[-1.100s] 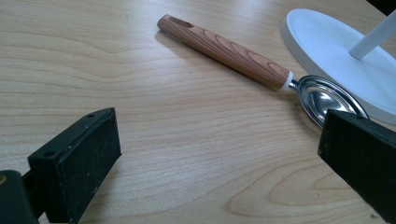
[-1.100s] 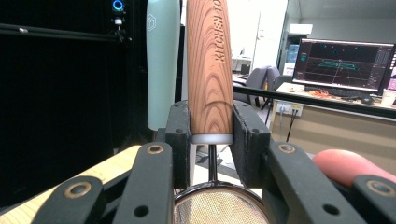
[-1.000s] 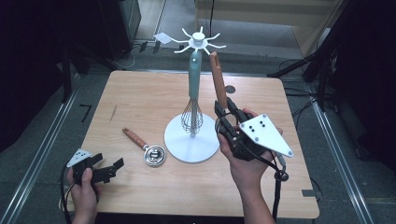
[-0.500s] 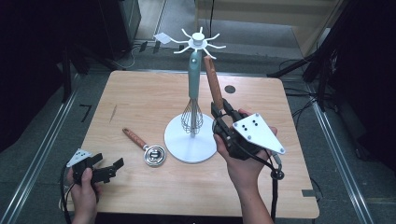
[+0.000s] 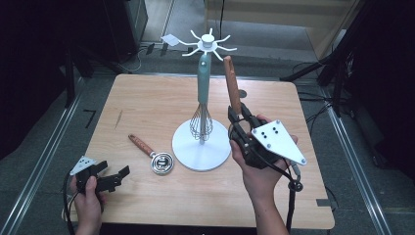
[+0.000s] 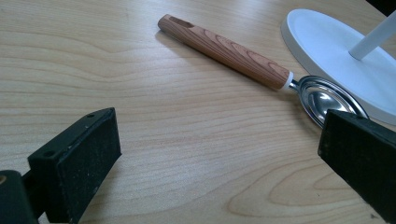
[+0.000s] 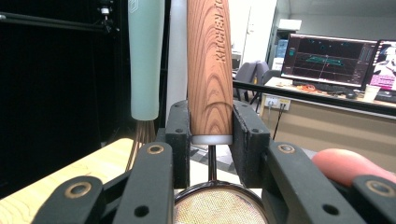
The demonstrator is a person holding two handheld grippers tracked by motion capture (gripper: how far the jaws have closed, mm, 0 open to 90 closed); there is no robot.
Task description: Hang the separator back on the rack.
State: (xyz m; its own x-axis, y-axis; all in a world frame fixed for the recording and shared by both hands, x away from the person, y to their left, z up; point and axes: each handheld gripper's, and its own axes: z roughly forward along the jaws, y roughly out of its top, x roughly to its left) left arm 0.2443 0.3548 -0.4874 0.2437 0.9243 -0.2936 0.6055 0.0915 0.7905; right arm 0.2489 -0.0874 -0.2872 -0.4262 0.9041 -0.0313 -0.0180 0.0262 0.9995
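A white utensil stand (image 5: 201,147) with hooks at its top (image 5: 209,44) rises from mid-table. A whisk with a teal handle (image 5: 203,78) hangs from it. My right gripper (image 5: 238,120), just right of the stand, is shut on a wood-handled strainer (image 5: 231,85) held upright. In the right gripper view the wooden handle (image 7: 209,70) is clamped between the pads, the mesh (image 7: 217,207) is below, and the teal handle (image 7: 145,56) is to the left. My left gripper (image 5: 116,171) rests open at the table's front left. A wood-handled spoon (image 6: 224,51) lies ahead of it.
The spoon (image 5: 141,145) lies left of the stand's round base, its metal bowl (image 5: 162,162) close to the rim. The stand's base (image 6: 336,51) fills the upper right of the left gripper view. Bare wooden tabletop (image 5: 147,103) spreads to the left and back.
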